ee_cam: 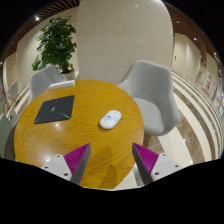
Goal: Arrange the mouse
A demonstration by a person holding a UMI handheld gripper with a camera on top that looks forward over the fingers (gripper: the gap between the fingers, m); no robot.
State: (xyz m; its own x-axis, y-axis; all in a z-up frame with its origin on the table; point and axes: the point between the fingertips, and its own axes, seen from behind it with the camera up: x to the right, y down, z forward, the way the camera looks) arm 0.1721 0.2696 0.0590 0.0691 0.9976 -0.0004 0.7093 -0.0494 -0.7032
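Note:
A white mouse (109, 120) lies on the round wooden table (80, 135), right of the table's middle. A dark mouse mat (54, 110) lies flat to the left of it, apart from the mouse. My gripper (112, 158) is open and empty, held above the table's near edge. Its two fingers with magenta pads (76, 156) stand wide apart. The mouse is beyond them, a little ahead of the gap between them.
Two grey chairs stand at the table, one at the far left (45, 80) and one at the right (152, 90). A green potted plant (56, 42) stands behind, next to a wide pale column (118, 40).

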